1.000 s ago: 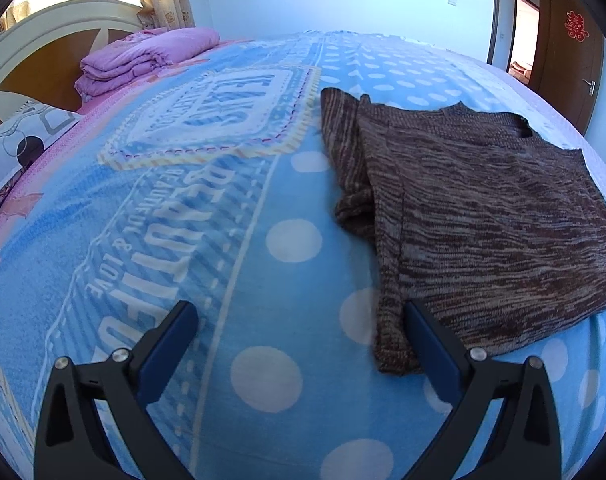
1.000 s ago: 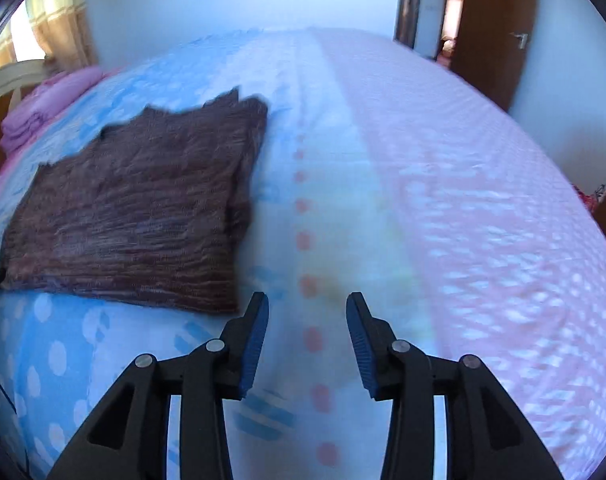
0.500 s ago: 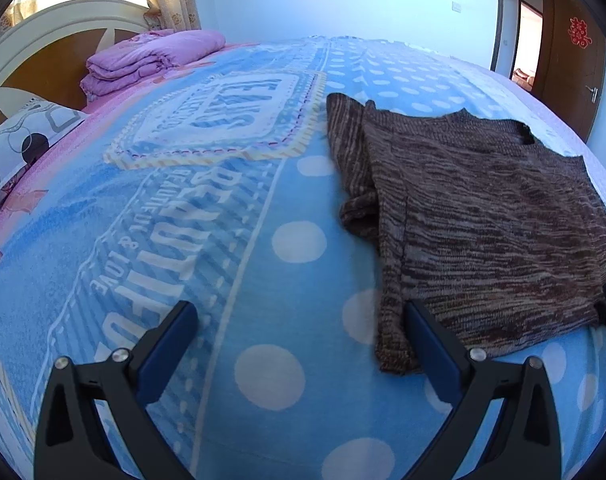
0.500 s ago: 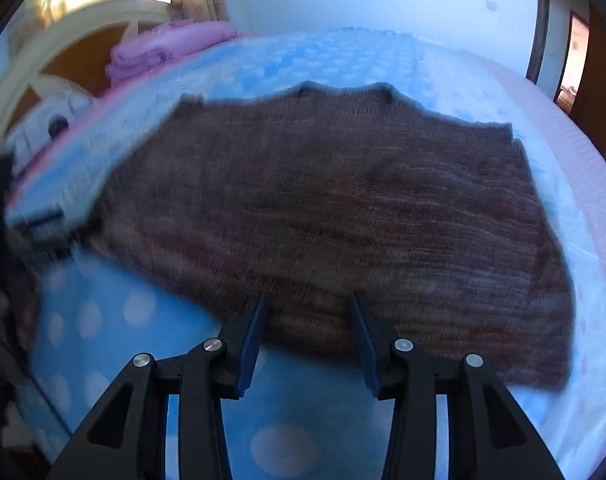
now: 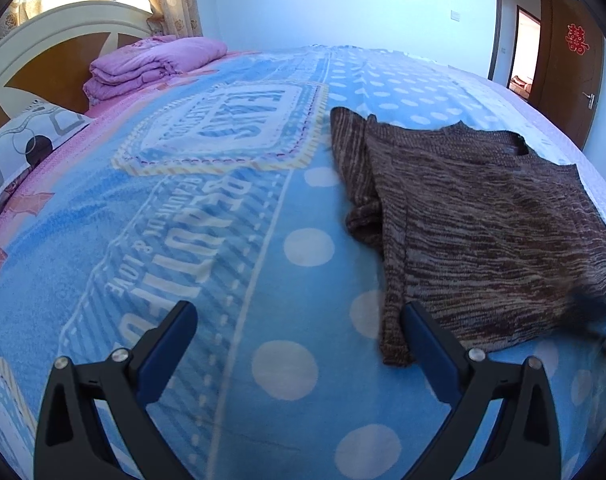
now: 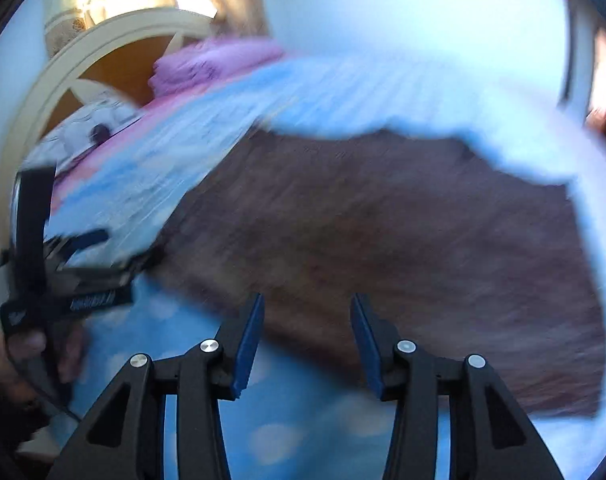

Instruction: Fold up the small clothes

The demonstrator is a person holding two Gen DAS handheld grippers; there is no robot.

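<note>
The left gripper (image 5: 299, 320) hangs low over the bed with its jaws spread wide and nothing between them; its blue-padded right finger sits just beside the near left corner of the sweater (image 5: 475, 232). The right gripper (image 6: 307, 328) hovers at the sweater's near hem, half parted, its jaws having just been opening a little, and the pads press on nothing, though the view is smeared with blur.

As a judgement, folding is at an early stage: the sweater lies flat on the right half of the bed, its body spread, with only the left sleeve (image 5: 357, 184) lying along the side. The body folds are still to do, and neither gripper holds cloth yet.

The sweater is a brown marled knit, soft and loosely ribbed, roughly rectangular, with a notched neckline at the far edge. Under it, the blanket (image 5: 207, 248) is fleecy, blue with white dots and printed lettering. Farther off sit a patterned pillow (image 5: 27, 148), a folded lilac quilt (image 5: 151, 64) and the curved cream-and-wood headboard (image 5: 43, 60).
</note>
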